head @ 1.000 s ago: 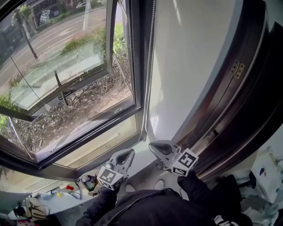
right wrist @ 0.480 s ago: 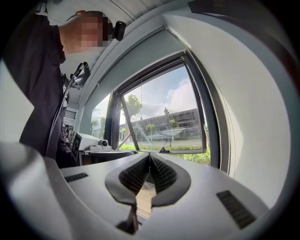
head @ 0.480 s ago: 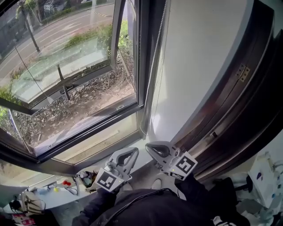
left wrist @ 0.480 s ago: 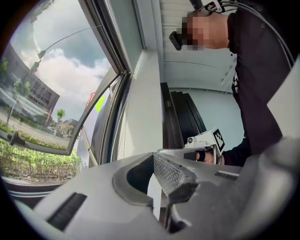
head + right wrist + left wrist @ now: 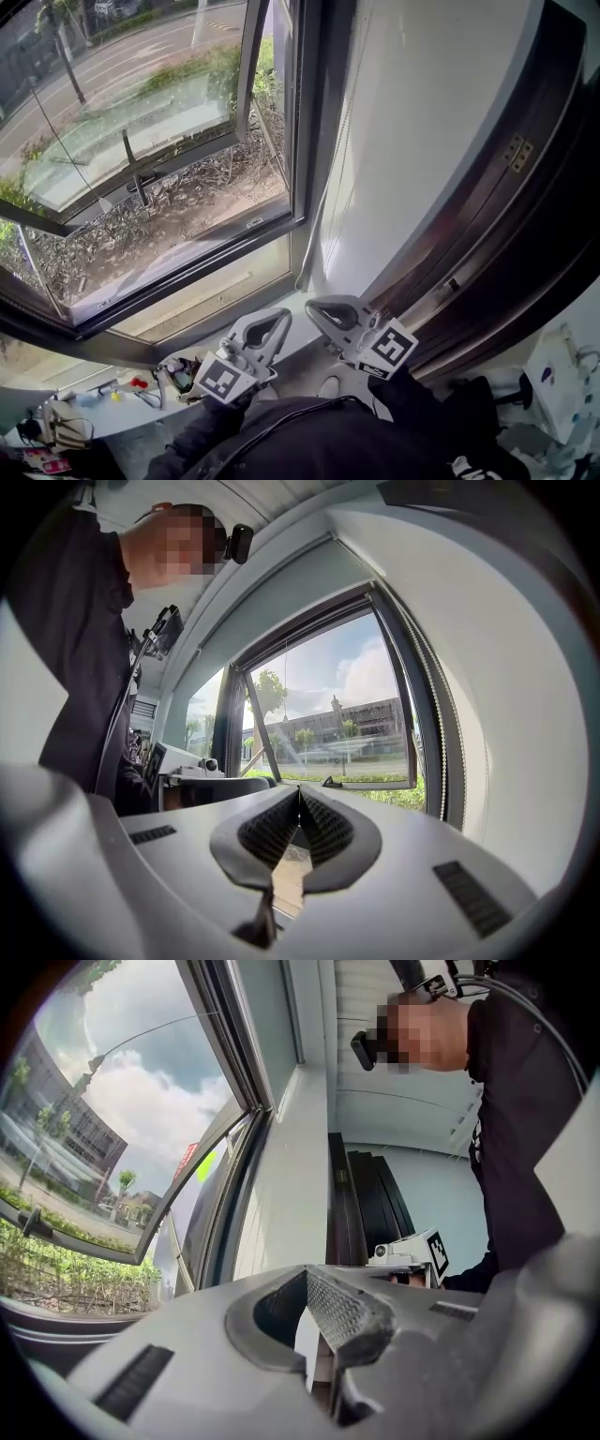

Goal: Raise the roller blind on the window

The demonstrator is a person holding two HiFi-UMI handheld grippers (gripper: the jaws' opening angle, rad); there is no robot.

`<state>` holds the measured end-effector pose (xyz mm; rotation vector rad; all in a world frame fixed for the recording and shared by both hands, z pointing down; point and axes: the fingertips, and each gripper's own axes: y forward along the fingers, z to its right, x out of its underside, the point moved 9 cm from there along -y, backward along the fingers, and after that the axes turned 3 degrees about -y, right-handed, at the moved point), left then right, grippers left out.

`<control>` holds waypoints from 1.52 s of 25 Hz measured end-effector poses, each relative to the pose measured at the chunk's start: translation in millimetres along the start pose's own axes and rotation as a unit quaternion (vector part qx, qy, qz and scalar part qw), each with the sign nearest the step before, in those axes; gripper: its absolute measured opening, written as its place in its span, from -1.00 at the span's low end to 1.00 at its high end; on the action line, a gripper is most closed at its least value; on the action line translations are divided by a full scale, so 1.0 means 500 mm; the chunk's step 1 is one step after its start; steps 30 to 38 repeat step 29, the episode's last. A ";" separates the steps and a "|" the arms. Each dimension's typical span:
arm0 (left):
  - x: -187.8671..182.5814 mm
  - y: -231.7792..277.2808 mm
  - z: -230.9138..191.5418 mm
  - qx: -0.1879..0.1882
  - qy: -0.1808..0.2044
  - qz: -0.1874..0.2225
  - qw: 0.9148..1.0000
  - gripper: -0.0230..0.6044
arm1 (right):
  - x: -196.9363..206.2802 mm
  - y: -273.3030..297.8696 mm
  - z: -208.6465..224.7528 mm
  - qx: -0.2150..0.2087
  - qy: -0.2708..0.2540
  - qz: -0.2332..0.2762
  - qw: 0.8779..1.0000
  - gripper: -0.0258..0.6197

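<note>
Head view: grey left gripper [image 5: 274, 321] and grey right gripper [image 5: 321, 309] low before the dark-framed window [image 5: 298, 141].
Jaws: both closed, empty.
Blind: white beaded blind chain [image 5: 439, 761] hangs at the window's right edge, apart from both grippers.

I can read no word, number or brand name anywhere in my views. The nearest thing to a sign is the black-and-white square marker [image 5: 222, 382] on the cube of the left gripper [image 5: 274, 323], at about seven o'clock in the head view, and its twin [image 5: 391, 345] on the right gripper [image 5: 323, 311], at about five o'clock. Both are coded patterns, not letters. In the left gripper view a small red patch [image 5: 190, 1159] outside the window is too small to read.
</note>
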<state>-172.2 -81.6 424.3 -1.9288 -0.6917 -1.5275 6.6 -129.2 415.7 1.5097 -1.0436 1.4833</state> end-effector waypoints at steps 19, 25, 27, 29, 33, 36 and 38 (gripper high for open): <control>0.010 0.006 -0.003 -0.002 0.000 -0.014 1.000 -0.91 | -0.001 -0.003 0.004 0.010 0.000 -0.003 1.000 -0.90; 0.015 0.010 -0.005 -0.004 0.001 -0.018 1.000 -0.91 | 0.007 -0.006 0.009 0.012 0.005 -0.002 1.000 -0.90; 0.017 0.012 -0.003 -0.003 0.001 -0.020 1.000 -0.91 | 0.009 -0.007 0.009 0.012 0.006 -0.003 1.000 -0.90; 0.019 0.012 -0.002 -0.003 0.001 -0.022 1.000 -0.91 | 0.011 -0.006 0.009 0.012 0.007 -0.004 1.000 -0.90; 0.019 0.012 -0.002 -0.003 0.001 -0.022 1.000 -0.91 | 0.011 -0.006 0.009 0.012 0.007 -0.004 1.000 -0.90; 0.019 0.012 -0.002 -0.003 0.001 -0.022 1.000 -0.91 | 0.011 -0.006 0.009 0.012 0.007 -0.004 1.000 -0.90; 0.019 0.012 -0.002 -0.003 0.001 -0.022 1.000 -0.91 | 0.011 -0.006 0.009 0.012 0.007 -0.004 1.000 -0.90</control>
